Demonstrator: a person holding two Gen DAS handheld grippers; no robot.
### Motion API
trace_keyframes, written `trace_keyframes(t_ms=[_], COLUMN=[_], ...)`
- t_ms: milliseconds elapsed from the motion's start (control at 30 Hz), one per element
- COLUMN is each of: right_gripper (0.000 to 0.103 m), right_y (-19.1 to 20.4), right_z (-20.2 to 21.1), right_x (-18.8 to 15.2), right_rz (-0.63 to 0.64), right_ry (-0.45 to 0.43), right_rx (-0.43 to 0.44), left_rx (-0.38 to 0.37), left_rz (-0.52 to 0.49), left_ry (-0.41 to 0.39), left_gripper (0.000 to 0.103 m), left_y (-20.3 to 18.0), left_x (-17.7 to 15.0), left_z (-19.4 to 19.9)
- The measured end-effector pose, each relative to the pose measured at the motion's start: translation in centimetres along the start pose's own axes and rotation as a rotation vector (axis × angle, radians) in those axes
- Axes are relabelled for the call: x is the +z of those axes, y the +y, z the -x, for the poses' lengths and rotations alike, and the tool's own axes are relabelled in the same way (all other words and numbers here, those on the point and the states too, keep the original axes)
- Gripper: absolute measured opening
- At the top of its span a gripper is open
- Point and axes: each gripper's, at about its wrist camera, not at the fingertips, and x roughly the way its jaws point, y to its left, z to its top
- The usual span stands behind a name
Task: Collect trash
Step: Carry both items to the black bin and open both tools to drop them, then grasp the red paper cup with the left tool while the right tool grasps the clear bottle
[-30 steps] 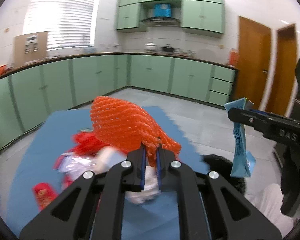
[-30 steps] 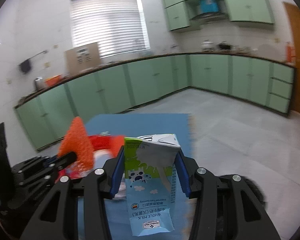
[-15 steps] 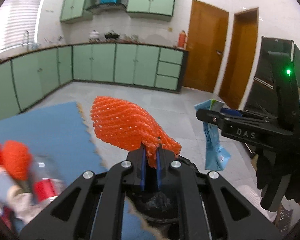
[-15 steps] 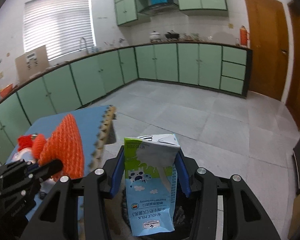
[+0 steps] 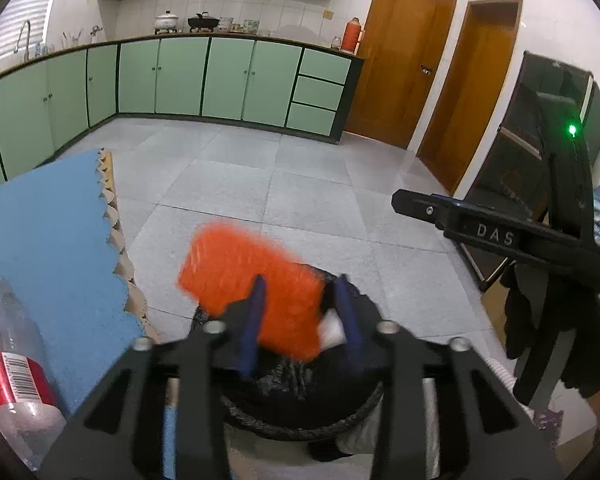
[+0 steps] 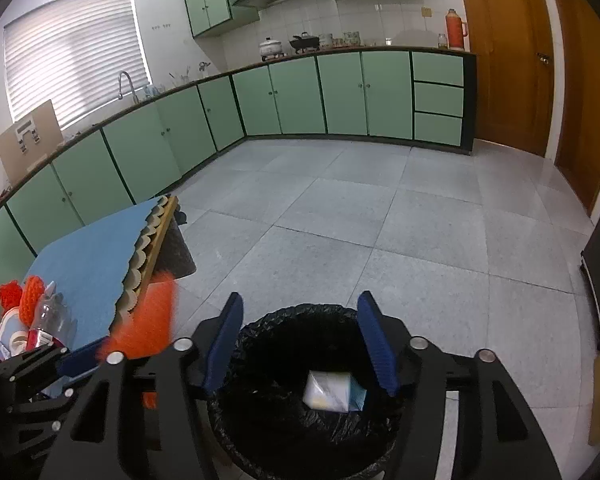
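A black-bagged trash bin (image 6: 308, 392) stands on the floor below both grippers; it also shows in the left wrist view (image 5: 300, 408). My left gripper (image 5: 298, 320) is open above the bin. The orange foam net (image 5: 252, 292), blurred, is loose between its fingers over the bin; it also shows in the right wrist view (image 6: 144, 324). My right gripper (image 6: 300, 344) is open and empty above the bin. The milk carton (image 6: 332, 392) lies inside the bin.
A table with a blue mat (image 5: 48, 236) is at the left, with a clear plastic bottle with a red label (image 5: 12, 380) and more orange netting (image 6: 20, 296) on it. Grey tiled floor, green cabinets and wooden doors lie beyond.
Both grippers swung from the table to over the bin and opened. The milk carton dropped into the bin. The orange net came free of the left fingers.
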Motion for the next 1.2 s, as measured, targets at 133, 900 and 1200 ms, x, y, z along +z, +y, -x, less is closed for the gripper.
trace_keyframes(t_ms=[133,900,1200], right_gripper=[0.065,0.071,0.063], right_y=[0.5,17.9,24.8], right_z=[0.7,4.2,3.3], right_x=[0.3,-6.2,-11.1], right_rz=[0.012,0.152,0.260], right_ry=[-0.013,-0.033,-0.001], right_rx=[-0.004,0.323,0.372], left_rx=[-0.016,0.523,0.650], left_rz=[0.008,0.126,0.216], left_ry=[-0.008,-0.208,-0.213], left_gripper=[0.048,0.067,0.067], left_y=[0.2,9.0,11.8], left_x=[0.1,-7.0,-11.0], left_z=[0.4,23.5,27.7])
